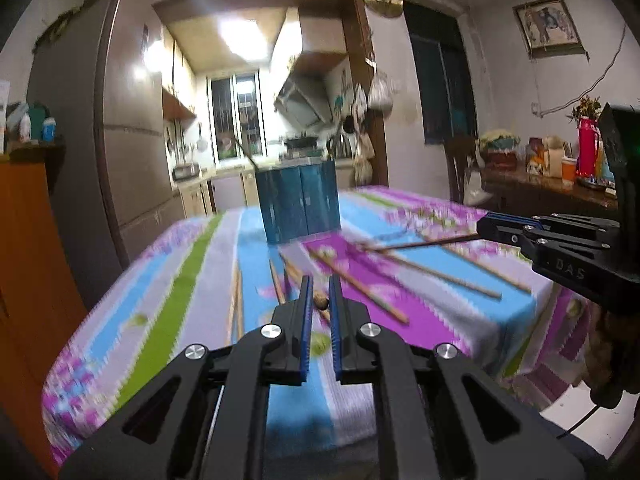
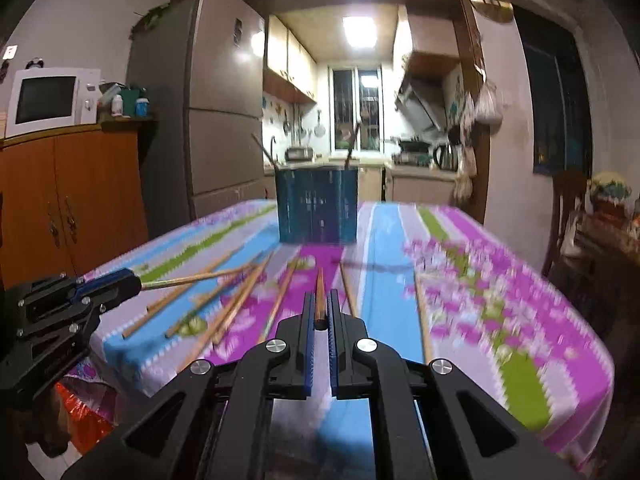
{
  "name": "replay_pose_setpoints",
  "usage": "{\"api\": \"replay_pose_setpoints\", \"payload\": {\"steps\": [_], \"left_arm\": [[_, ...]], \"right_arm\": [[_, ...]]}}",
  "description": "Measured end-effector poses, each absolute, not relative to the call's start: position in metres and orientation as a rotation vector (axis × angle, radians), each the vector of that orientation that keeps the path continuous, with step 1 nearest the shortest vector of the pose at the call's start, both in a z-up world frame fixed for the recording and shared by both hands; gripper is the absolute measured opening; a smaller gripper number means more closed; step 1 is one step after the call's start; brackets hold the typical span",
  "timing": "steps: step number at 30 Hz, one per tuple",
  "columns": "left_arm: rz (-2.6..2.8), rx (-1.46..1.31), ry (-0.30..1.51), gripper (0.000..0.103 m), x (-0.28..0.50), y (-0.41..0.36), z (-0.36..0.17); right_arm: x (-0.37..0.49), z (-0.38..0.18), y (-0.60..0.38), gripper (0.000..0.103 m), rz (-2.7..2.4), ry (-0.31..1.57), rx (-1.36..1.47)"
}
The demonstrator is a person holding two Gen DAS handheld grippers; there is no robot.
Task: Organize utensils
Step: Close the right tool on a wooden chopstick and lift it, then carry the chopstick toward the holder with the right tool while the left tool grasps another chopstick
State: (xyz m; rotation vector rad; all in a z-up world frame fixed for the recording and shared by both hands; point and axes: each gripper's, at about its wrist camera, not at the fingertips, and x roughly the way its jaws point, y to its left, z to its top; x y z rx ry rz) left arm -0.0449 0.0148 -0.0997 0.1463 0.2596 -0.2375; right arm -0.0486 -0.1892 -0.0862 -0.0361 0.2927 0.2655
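Both claws have a chopstick each: left claw [image 1: 320,290] pinches one chopstick [image 1: 322,305], right claw [image 2: 320,304] another [image 2: 319,296], loose chopsticks [image 2: 236,304] scattered mid-counter [image 2: 520,320], blue holder [image 2: 316,206] at far edge.

The cloth over the surface [image 2: 400,240] runs in broad stripes — magenta, sky blue, pale lilac and lime green — with zigzag edges and small pink flower sprays. The chopsticks [image 2: 240,304] are tan wood; the one in the right gripper [image 2: 320,312] is darker reddish brown. The holder [image 2: 316,208] is deep teal-blue with darker vertical bands. Both grippers are black, their fingers [image 1: 307,300] lined in bright blue — the left gripper [image 1: 320,300] too.
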Motion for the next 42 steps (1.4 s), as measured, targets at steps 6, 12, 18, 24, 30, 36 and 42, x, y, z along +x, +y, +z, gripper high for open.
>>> {"api": "replay_pose_setpoints", "payload": {"steps": [6,12,18,24,30,36,42], "left_arm": [[-0.223,0.161,0.146,0.007,-0.029,0.013,-0.057],[-0.227,0.175,0.103,0.007,0.004,0.008,-0.023],[-0.219,0.133,0.142,0.007,0.003,0.026,-0.023],[-0.285,0.161,0.325,0.011,-0.04,0.031,-0.097],[-0.31,0.19,0.379,0.016,-0.06,0.019,-0.144],[-0.29,0.192,0.406,0.016,-0.045,0.021,-0.162],[-0.282,0.178,0.376,0.011,-0.049,0.021,-0.169]], "right_arm": [[-0.037,-0.047,-0.192,0.007,0.292,0.196,-0.077],[-0.002,-0.005,-0.196,0.007,0.345,0.16,-0.087],[0.007,0.018,-0.198,0.007,0.375,0.134,-0.09],[-0.01,0.012,-0.204,0.007,0.379,0.137,-0.084],[-0.02,0.003,-0.206,0.007,0.365,0.165,-0.074],[-0.019,-0.006,-0.205,0.007,0.35,0.193,-0.077],[-0.021,-0.009,-0.205,0.007,0.343,0.192,-0.069]]}}
